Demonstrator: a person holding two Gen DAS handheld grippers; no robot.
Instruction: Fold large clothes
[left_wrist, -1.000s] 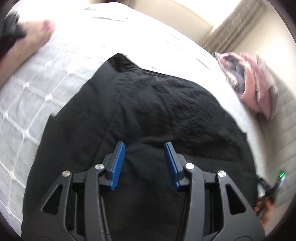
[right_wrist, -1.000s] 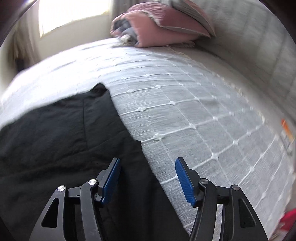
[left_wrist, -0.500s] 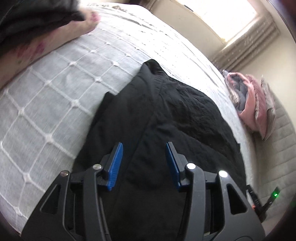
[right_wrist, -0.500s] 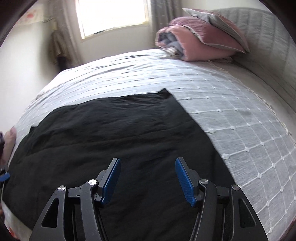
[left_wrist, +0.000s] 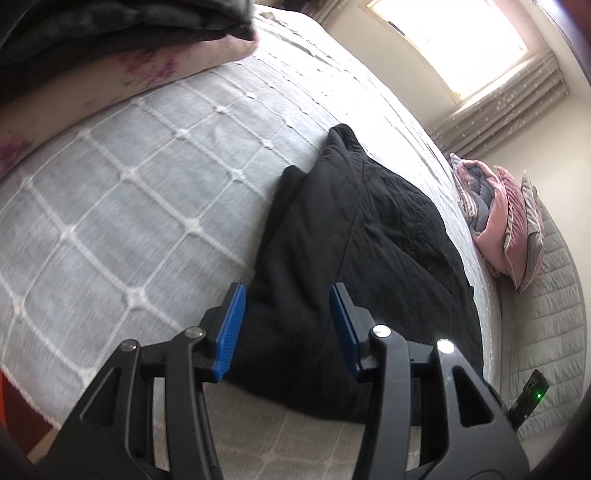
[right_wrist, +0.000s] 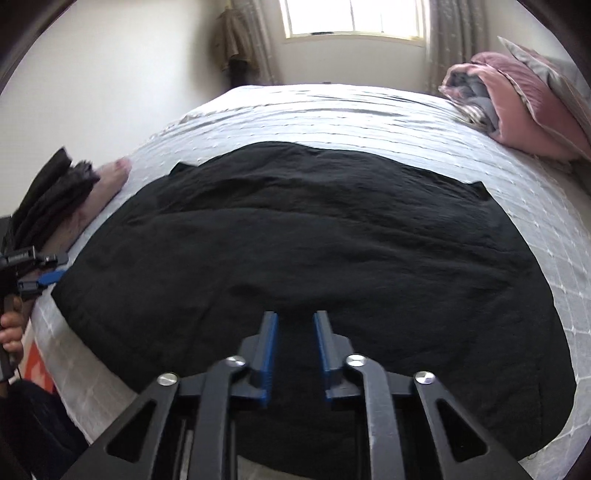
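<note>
The right gripper (right_wrist: 295, 345) has its jaws closing, a narrow gap left and nothing visibly pinched between them; the left gripper (left_wrist: 287, 326) has its jaws spread, framing cloth without clamping it. The black garment (right_wrist: 325, 240) lies spread across the near half of the bed (left_wrist: 122, 218), its hem reaching the near edge, its left corner under the left gripper.

Risks, as I judge them: the right jaws may shut on air above the cloth, or catch one layer only, so the fold drags crooked. The left gripper, set at the very corner, could push the hem off the bed edge.

Whether either set of pads touches fabric is unclear. The garment's type and layers cannot be made out; motion blurs the left view's near part. A stack of dark clothes (left_wrist: 110, 26) on the bed's left edge is cut off by the frame, as are the pillows (right_wrist: 517, 110) at the far right corner.
</note>
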